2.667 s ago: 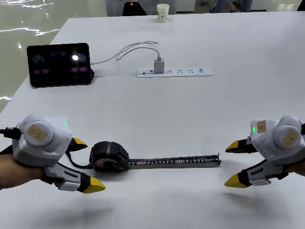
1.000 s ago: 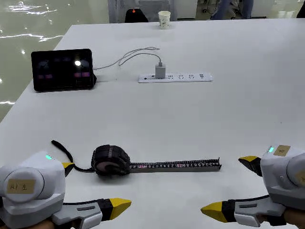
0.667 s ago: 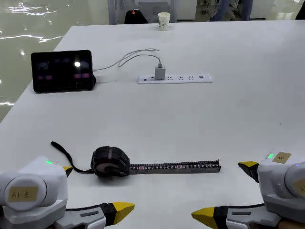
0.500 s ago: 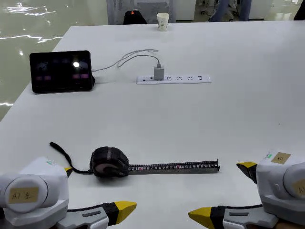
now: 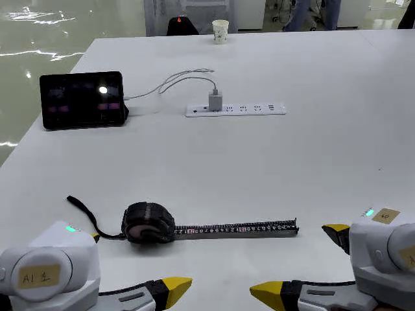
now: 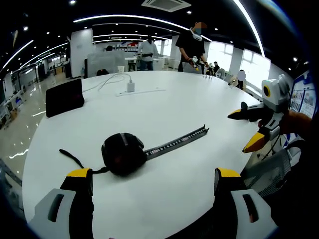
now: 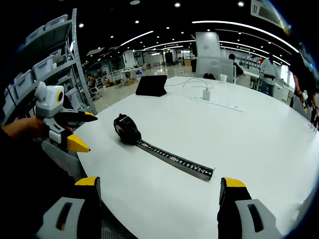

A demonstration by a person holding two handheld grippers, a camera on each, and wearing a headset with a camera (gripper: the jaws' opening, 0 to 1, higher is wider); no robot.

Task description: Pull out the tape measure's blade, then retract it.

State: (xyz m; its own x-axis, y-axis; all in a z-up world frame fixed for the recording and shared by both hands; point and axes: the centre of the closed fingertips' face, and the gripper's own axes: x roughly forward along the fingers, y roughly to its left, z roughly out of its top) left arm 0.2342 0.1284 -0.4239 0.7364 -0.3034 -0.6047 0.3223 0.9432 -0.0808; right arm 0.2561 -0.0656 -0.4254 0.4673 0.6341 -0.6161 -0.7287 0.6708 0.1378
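Since the earlier frames the left gripper (image 5: 135,260) and the right gripper (image 5: 301,260) have drawn back to the bottom corners of the head view, away from the ends of the tape measure (image 5: 148,222). Both sets of jaws stand wide open on nothing (yellow tips well apart). Just above and between them, lower centre, the tape measure lies on the bench (image 5: 272,168), its blade (image 5: 237,228) out flat toward the right and its strap (image 5: 87,210) trailing left. A tablet (image 5: 82,100) stands upper left, and a power strip (image 5: 235,109) lies to its right.
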